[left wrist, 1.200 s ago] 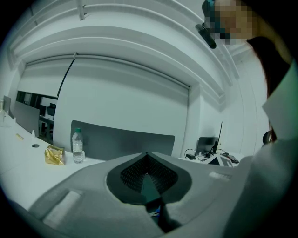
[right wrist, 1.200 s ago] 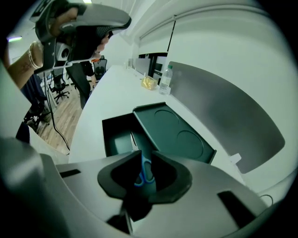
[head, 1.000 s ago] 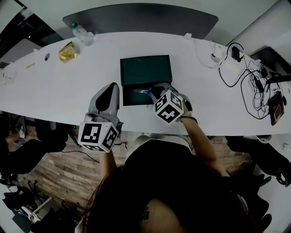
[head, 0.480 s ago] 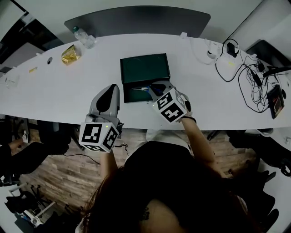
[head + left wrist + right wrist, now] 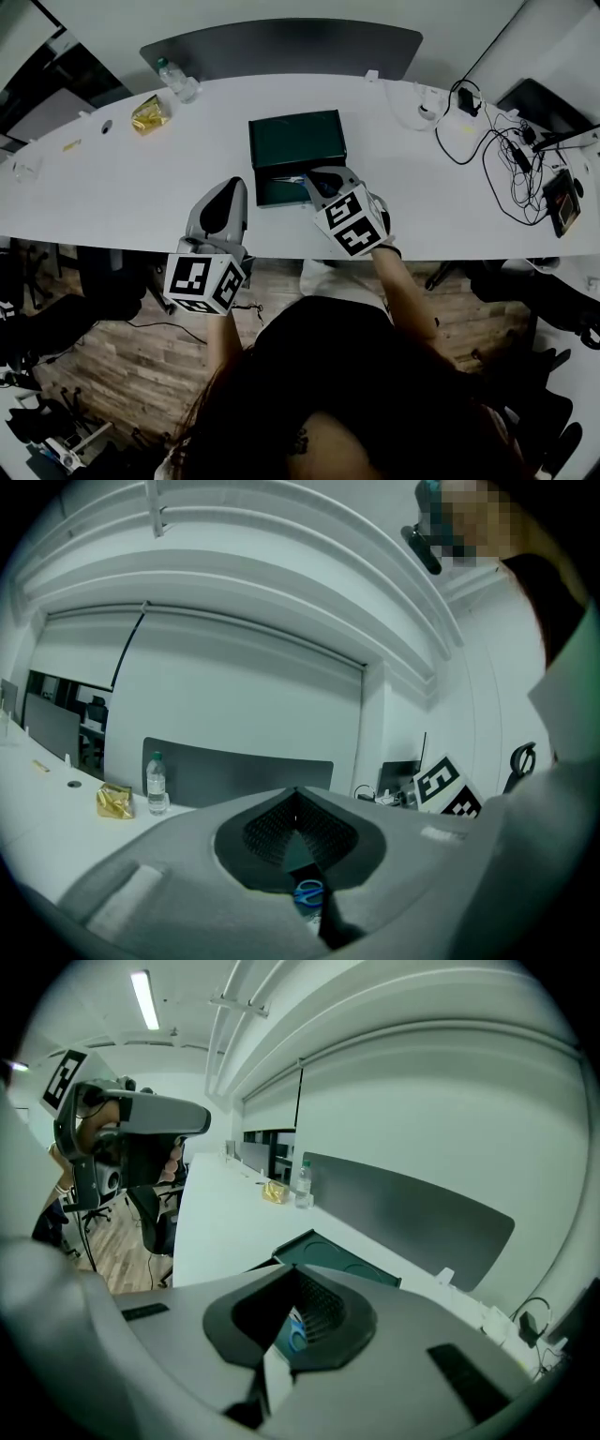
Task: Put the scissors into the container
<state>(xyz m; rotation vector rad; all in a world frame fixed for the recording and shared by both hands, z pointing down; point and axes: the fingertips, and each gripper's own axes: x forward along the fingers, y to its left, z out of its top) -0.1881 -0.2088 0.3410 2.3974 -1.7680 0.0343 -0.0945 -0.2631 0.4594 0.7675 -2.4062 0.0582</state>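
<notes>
Right gripper (image 5: 299, 1272) — jaws just closed and clamped on the blue-handled scissors (image 5: 296, 1335), whose handle shows between them. The scissors are at the near half of the open green container (image 5: 296, 141) on the table (image 5: 112, 187). Left gripper (image 5: 296, 794) — jaws together and empty, just left of the container.

Blue handles on the scissors (image 5: 295, 1335); dark green container (image 5: 296, 141); white counter (image 5: 122, 187); grey left gripper (image 5: 228, 185) and right gripper (image 5: 317, 176), cubes patterned in black-and-white squares
</notes>
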